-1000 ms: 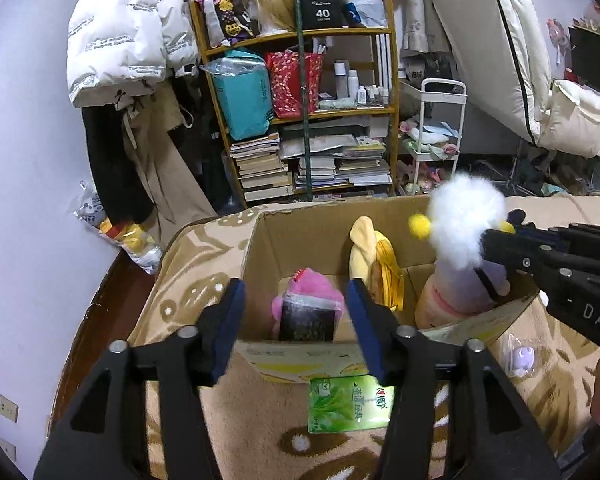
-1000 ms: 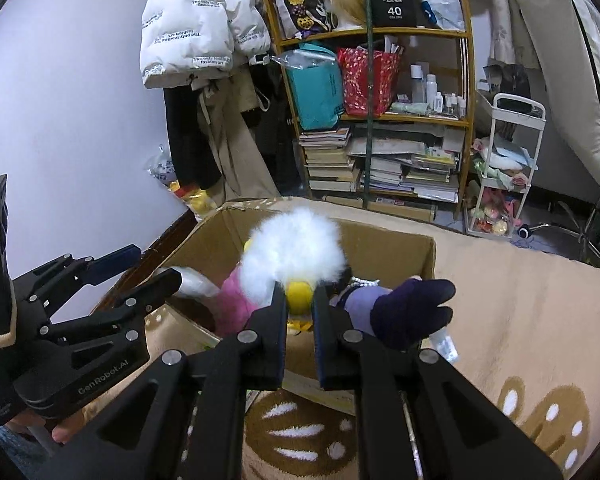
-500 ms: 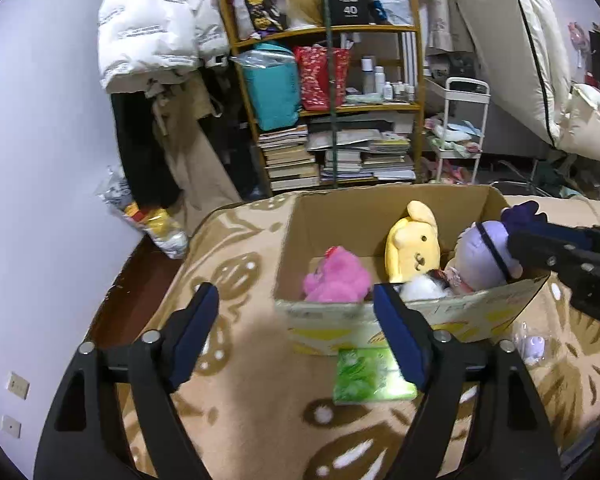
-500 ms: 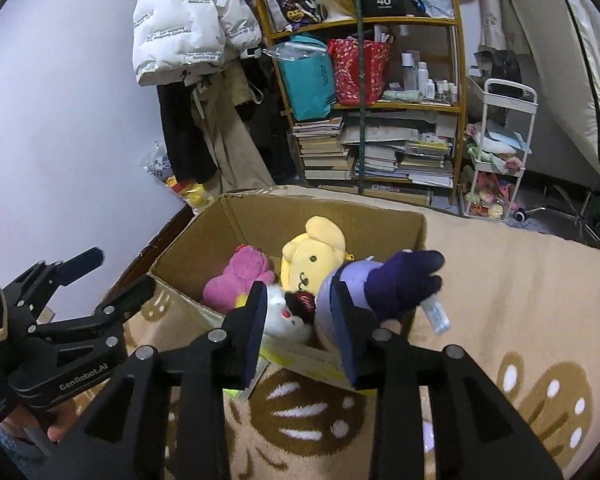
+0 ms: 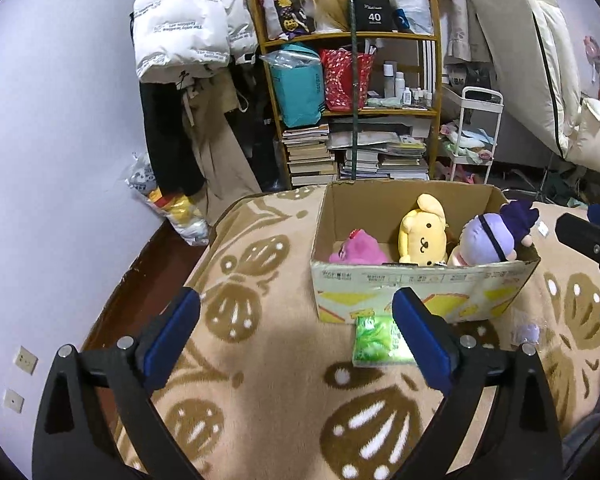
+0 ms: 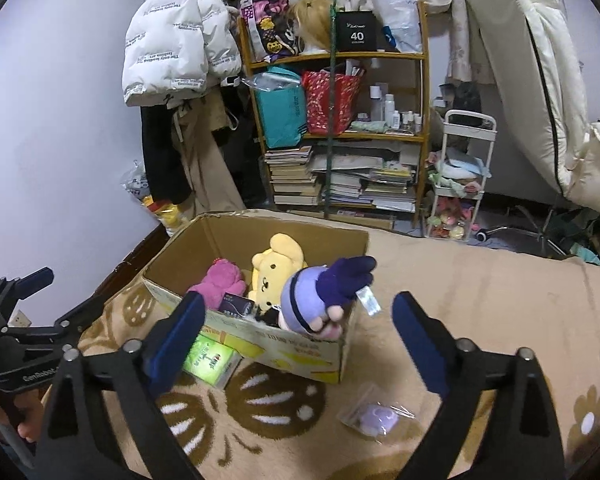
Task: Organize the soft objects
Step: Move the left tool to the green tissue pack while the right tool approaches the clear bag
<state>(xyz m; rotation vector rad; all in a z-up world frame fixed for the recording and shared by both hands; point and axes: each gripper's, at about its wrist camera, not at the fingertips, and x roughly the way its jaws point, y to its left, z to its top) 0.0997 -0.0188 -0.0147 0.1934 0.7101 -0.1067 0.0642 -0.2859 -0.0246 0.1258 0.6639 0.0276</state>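
A cardboard box stands on the patterned blanket. It holds a pink plush, a yellow dog plush and a purple-capped plush that leans over the right rim. The box and these plush toys also show in the right wrist view: pink, yellow, purple. My left gripper is open and empty, in front of the box. My right gripper is open and empty, above the box's near corner.
A green packet lies against the box front. A small purple item in a clear bag lies on the blanket to the right. A cluttered bookshelf, a hanging white jacket and a white cart stand behind.
My right gripper opened and let go of the purple-capped plush into the box, then drew back. My left gripper also pulled back from the box and opened wider.
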